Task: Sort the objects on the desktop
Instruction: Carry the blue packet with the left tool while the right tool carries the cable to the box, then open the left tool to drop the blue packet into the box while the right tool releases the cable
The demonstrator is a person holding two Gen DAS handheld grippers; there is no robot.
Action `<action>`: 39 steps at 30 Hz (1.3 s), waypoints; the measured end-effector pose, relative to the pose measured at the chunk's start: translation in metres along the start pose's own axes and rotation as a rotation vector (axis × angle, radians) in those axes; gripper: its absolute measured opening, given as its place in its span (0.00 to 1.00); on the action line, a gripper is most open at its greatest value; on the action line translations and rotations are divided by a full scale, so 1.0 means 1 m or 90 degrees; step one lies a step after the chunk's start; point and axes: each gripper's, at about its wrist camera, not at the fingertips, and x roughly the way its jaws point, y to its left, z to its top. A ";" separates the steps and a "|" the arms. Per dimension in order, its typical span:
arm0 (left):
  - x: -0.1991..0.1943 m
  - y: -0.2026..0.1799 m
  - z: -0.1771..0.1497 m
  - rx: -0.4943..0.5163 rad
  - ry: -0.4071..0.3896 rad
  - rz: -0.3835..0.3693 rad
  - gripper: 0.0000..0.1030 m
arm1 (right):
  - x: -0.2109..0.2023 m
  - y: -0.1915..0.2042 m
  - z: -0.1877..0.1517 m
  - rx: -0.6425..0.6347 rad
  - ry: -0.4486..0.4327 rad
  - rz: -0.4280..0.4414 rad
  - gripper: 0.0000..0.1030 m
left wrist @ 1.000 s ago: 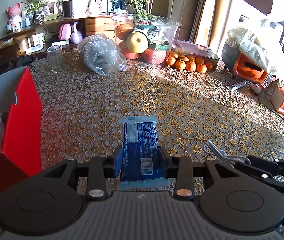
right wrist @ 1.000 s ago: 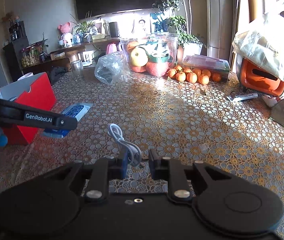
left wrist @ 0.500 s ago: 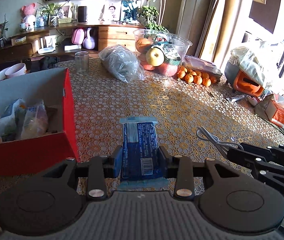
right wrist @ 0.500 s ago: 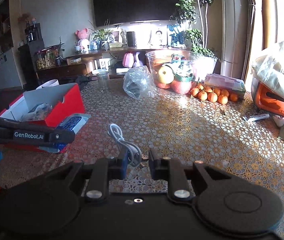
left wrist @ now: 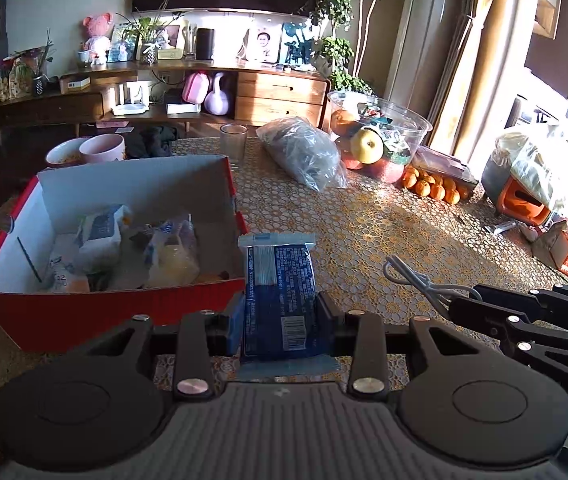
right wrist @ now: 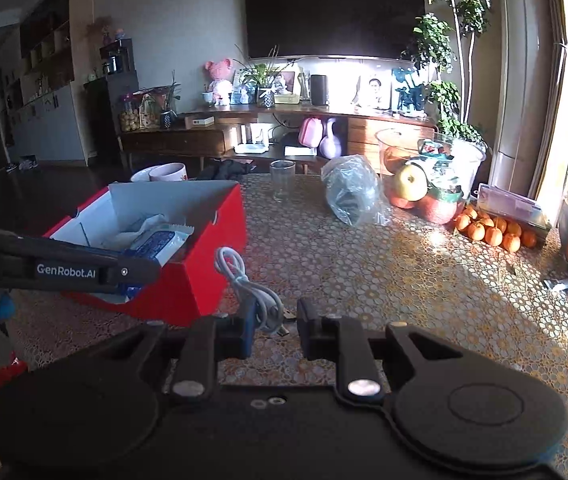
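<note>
**Inspector A:** We start with the largest item, the table (left wrist: 384, 224), covered in a gold-patterned lace cloth whose raised weave should give loose objects some friction. On it sits the open red cardboard box with a white interior (left wrist: 132, 184), stiff-walled, already holding several soft plastic-wrapped packets.

**Inspector B:** Agreed. Next in size, the blue rectangular foil-wrapped snack packet (left wrist: 280, 296). We find it held in the left gripper (left wrist: 280, 320), jaws closed narrowly against its two long edges, lifted off the table just beside the box's near right corner. In the right wrist view its far end overlaps the box opening.

**Inspector A:** Handling judgement: light, crinkly, smooth-skinned, with soft contents that give under pressure. We judge the hold across the lower body sound; the crimped end seams would slip or tear.

**Inspector B:** Smallest, the coiled white charging cable (right wrist: 252, 288). The right gripper (right wrist: 272, 322) carries it off the table, right of the box. The coil lies against the left pad while a gap shows toward the right pad, so the jaws look partly closed; we cannot tell how firmly they pinch.

**Inspector A:** We rate the cable light, limp and smooth-jacketed. Its loops will sag and swing, so the bundled middle is the place to grip, not a loose end.

**Inspector B:** Neither item is yet in the box.
</note>
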 end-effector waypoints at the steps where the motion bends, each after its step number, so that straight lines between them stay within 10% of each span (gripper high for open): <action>1: -0.001 0.005 0.001 -0.001 -0.001 0.003 0.35 | 0.002 0.005 0.002 -0.005 0.001 0.004 0.21; 39: 0.056 0.185 0.062 -0.027 0.047 0.132 0.35 | 0.140 0.128 0.072 -0.188 0.064 0.092 0.21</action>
